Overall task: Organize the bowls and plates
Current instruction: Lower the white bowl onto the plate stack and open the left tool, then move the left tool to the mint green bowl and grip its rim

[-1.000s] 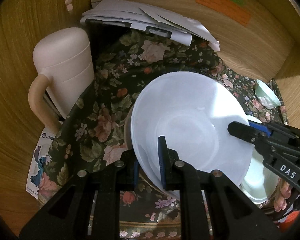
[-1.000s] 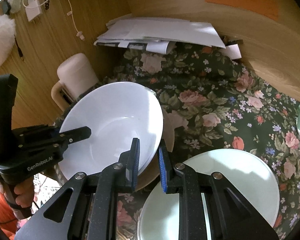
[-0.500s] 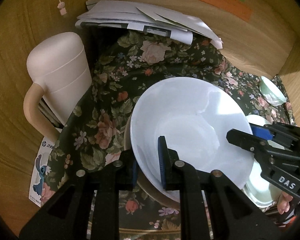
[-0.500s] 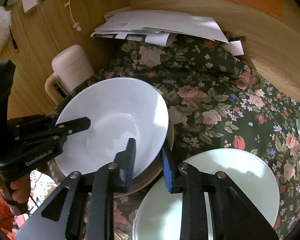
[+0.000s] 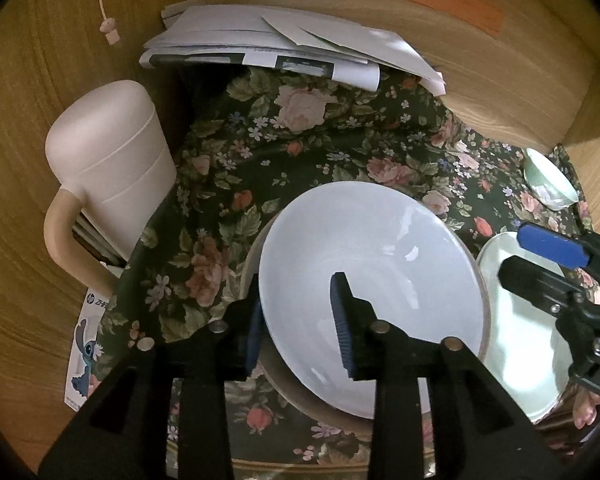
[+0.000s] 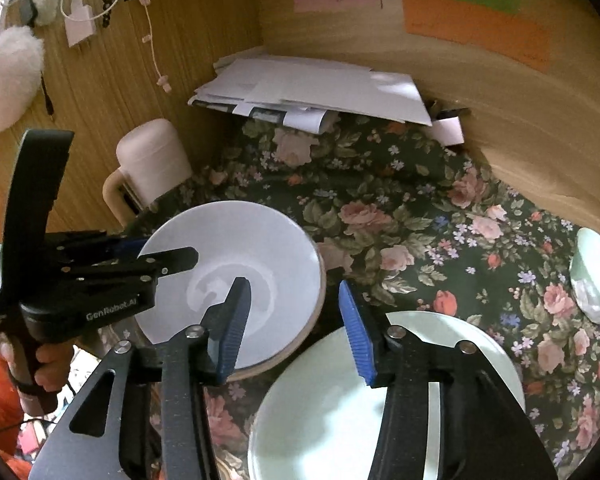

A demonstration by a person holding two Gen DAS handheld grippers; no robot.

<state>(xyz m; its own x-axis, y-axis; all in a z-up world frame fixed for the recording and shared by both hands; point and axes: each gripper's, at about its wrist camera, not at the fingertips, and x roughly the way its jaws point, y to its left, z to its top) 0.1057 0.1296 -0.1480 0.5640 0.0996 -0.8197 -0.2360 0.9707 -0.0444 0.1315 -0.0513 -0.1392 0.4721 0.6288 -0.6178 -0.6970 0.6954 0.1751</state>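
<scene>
A white bowl [image 5: 372, 300] rests inside a beige bowl [image 5: 284, 394] on the floral cloth; it also shows in the right wrist view [image 6: 240, 276]. My left gripper [image 5: 298, 322] is open, its jaws straddling the white bowl's near rim without pinching it. My right gripper [image 6: 296, 324] is open and empty, above the bowl's right edge and the pale green plate [image 6: 420, 392]. That plate also shows in the left wrist view [image 5: 520, 340]. A small green bowl [image 6: 594, 280] sits at the far right.
A pink lidded pitcher [image 5: 108, 176] stands at the left against the wooden wall. A stack of papers [image 5: 292, 48] lies at the back. Wooden walls [image 6: 500, 120] close in the back and left. A sticker card [image 5: 86, 344] lies by the cloth's left edge.
The white bowl came down level into the beige bowl. Both grippers opened and let go of its rim; the right one pulled back to the right.
</scene>
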